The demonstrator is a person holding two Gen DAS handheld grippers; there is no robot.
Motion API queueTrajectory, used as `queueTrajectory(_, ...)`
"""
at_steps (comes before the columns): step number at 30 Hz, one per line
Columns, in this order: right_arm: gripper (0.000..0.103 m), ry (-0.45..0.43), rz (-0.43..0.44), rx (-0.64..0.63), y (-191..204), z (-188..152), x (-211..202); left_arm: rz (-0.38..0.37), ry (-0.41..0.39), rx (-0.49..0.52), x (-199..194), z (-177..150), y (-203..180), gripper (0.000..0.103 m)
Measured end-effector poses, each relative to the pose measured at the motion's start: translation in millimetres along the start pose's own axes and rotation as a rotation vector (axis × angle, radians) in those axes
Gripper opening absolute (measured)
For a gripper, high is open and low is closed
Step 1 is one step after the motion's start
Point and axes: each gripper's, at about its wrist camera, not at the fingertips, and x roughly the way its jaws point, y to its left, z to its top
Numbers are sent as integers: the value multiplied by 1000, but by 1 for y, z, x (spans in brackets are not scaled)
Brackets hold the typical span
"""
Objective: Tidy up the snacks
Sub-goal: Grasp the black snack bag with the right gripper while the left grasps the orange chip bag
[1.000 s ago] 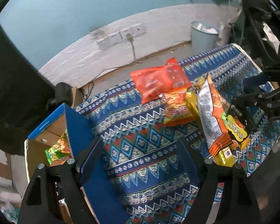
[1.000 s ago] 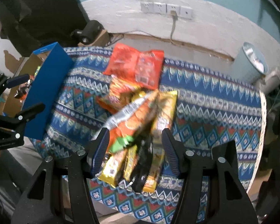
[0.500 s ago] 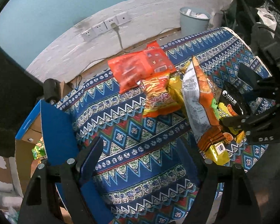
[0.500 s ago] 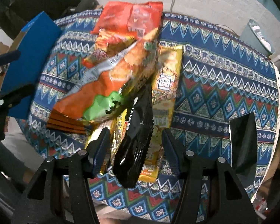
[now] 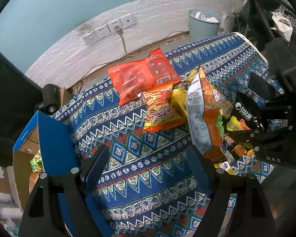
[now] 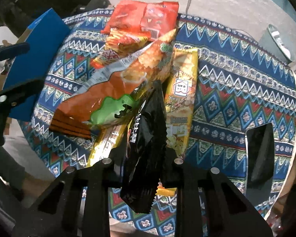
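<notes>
Patterned cloth (image 6: 236, 83) covers the table, with a white wall and sockets behind it, and the snack pile sits mid-cloth. My right gripper (image 6: 143, 159) is clenched on the near end of the black packet (image 6: 148, 138), which lies at the near edge of that pile; both jaws have come in against its sides in the right wrist view. Its long axis runs straight away from me, almost in line with the fingers, so I judge the lift should go up and back, to slide it out from under the orange bag (image 6: 112, 90) whose corner overlaps its far end. That bag leans across the yellow packet (image 6: 182, 98), just right of the black one. The black packet is glossy, crinkled foil with a serrated near seam and pale lettering down its face; it looks light and slippery. The blue box (image 5: 51, 148) stands at the cloth's left edge, well apart from the pile, and my left gripper (image 5: 146, 165) is the nearer one to it, released, jaws wide with nothing between them, one finger just beside the box wall.
</notes>
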Motion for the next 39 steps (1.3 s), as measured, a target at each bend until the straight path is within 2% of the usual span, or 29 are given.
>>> queueTrajectory(8,23,-80,-7,42,-21,-4,-40,-36,-4,-29,1,13,-8,82)
queueTrajectory(12,23,-123,-58,62,-34,-2,-53,-58,-11,-45,3,22,-16,83)
queueTrajectory(14,23,-140,-74,77,-43,-2,-59,-81,-6,-54,6,27,-21,88)
queueTrajectory(16,23,-152,-92,87,-50,-2,-62,-102,-3,-57,8,32,-26,88)
queueTrajectory(23,23,-165,-129,129,-72,-1,-62,-103,3,-9,23,47,-48,88)
queueTrajectory(34,23,-159,-127,171,-92,3,-56,-104,128,23,70,56,-70,88)
queueTrajectory(39,23,-150,-126,175,-92,5,-51,-114,139,17,80,55,-69,88)
